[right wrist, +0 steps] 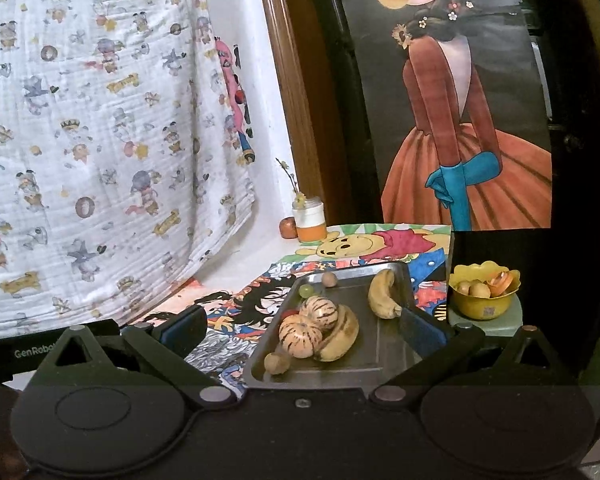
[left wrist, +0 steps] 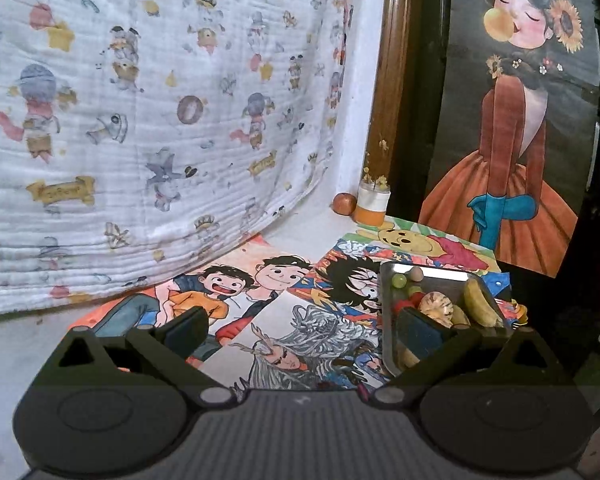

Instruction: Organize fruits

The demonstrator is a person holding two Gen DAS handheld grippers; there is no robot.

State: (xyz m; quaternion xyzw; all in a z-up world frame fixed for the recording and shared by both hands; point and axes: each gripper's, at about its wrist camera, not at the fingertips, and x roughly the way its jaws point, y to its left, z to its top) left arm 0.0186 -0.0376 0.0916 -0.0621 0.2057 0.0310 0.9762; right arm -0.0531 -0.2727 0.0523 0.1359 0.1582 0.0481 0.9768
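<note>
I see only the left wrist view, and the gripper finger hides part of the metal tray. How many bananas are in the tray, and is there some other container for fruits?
Observer: Two bananas. One banana lies alone near the tray's far right side; the other banana curves against two striped melons.
Operator: Is the other container near the tray?
Observer: Yes. A yellow bowl stands to the right of the tray, off the tray, with a few small fruits inside.
Operator: Does the right gripper hold anything?
Observer: No. The right gripper is open and empty, over the tray's near end.
</note>
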